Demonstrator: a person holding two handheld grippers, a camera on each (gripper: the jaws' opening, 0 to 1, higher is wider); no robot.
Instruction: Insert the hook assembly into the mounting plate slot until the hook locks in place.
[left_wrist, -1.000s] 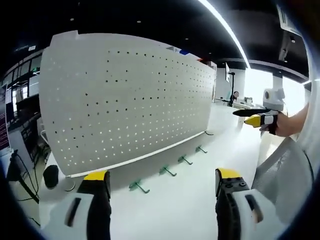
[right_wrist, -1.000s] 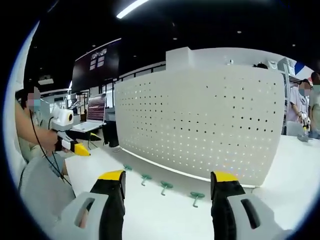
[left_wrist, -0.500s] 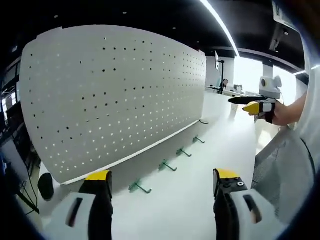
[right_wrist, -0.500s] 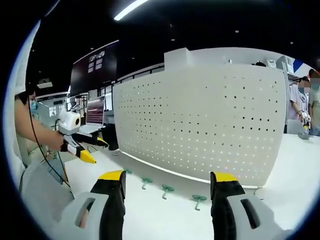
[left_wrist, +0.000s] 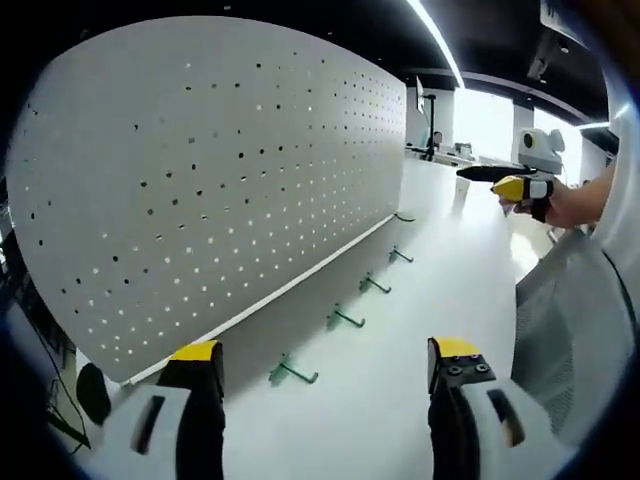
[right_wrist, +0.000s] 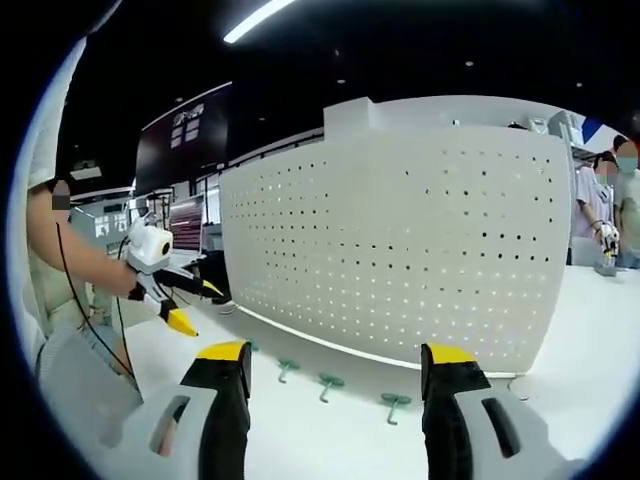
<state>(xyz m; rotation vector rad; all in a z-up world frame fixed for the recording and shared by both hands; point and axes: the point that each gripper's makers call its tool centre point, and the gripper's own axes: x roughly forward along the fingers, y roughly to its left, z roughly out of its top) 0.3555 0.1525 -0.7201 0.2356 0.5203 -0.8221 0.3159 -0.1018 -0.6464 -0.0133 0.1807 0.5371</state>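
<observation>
Since a second ago the pegboard (left_wrist: 220, 190) looms larger in the left gripper view. The left gripper (left_wrist: 325, 375) stands wide, holding nothing; green hooks (left_wrist: 345, 320) lie on the white table (left_wrist: 440, 290) ahead, between its jaws. In the right gripper view, the right gripper (right_wrist: 335, 375) gapes wide too, hooks (right_wrist: 328, 383) lying between its jaws at the board's (right_wrist: 400, 250) foot.

Pegboard panel (left_wrist: 230, 180): white, matt, smooth face perforated with small round holes, looks like painted sheet metal. Surface (left_wrist: 400, 340): white, smooth, with a soft sheen. Hooks (left_wrist: 345, 320): green, thin, look like coated metal or plastic, cannot tell which; left claw (left_wrist: 318, 370) tips yellow, matt, on black and pale grey plastic bodies.
</observation>
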